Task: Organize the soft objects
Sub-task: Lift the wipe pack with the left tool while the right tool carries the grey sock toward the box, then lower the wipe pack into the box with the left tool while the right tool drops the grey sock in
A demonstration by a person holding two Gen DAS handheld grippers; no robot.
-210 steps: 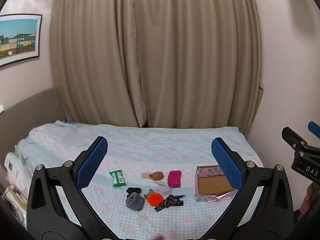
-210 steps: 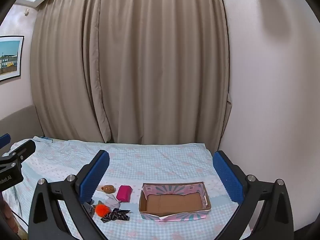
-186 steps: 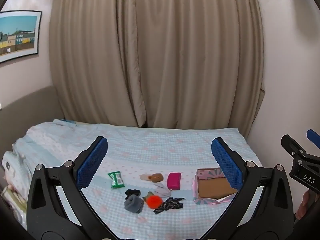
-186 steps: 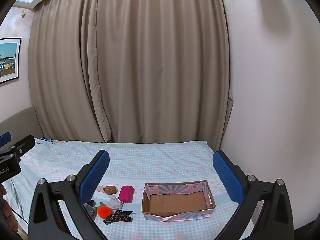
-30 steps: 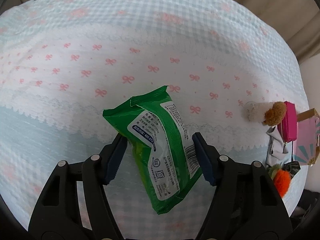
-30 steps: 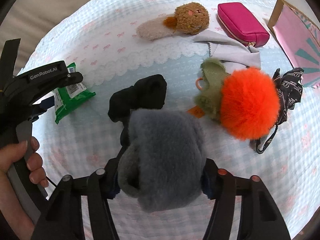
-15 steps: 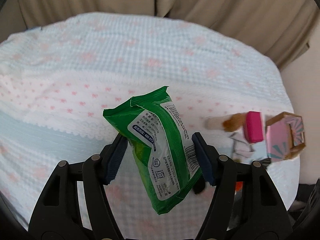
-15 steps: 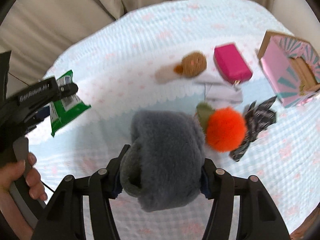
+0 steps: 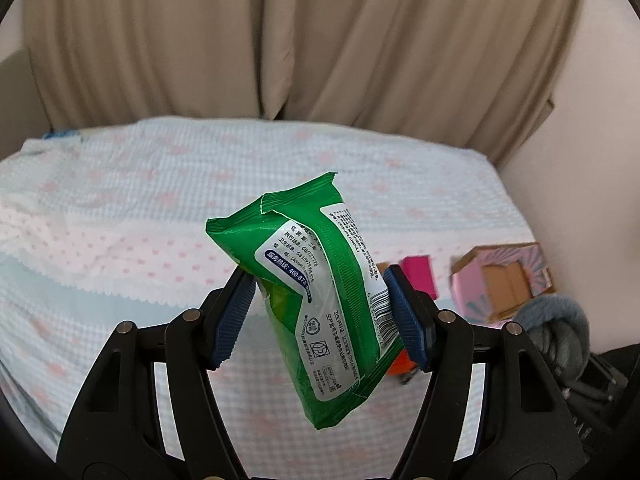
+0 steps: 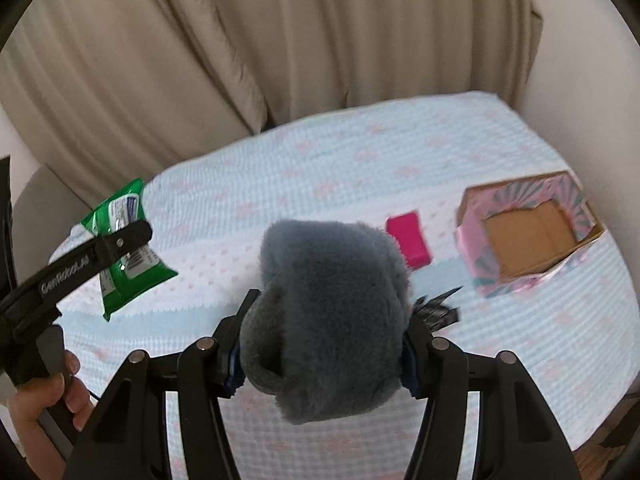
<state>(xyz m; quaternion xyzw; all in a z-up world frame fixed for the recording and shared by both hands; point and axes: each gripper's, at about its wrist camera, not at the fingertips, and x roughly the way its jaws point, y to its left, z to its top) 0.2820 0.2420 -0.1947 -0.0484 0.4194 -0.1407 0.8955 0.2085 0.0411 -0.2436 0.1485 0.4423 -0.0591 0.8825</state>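
Note:
My left gripper (image 9: 320,312) is shut on a green wet-wipes pack (image 9: 320,276) and holds it in the air above the bed; the pack also shows in the right wrist view (image 10: 124,240). My right gripper (image 10: 322,344) is shut on a grey fluffy item (image 10: 328,316), lifted above the bed; it shows at the right edge of the left wrist view (image 9: 560,328). An open pink cardboard box (image 10: 532,236) sits on the bed at the right and shows in the left wrist view (image 9: 504,276). A magenta pouch (image 10: 408,236) lies left of the box.
A dark patterned cloth (image 10: 438,310) lies on the light blue bedspread (image 10: 320,160) near the pouch. An orange fluffy item (image 9: 402,362) peeks from behind my left finger. Beige curtains (image 9: 280,40) hang behind the bed. A wall (image 9: 592,140) borders the right side.
Both grippers have risen higher above the bed with their items still held. The views have tilted up, showing more curtain, and the box has come closer in the right wrist view.

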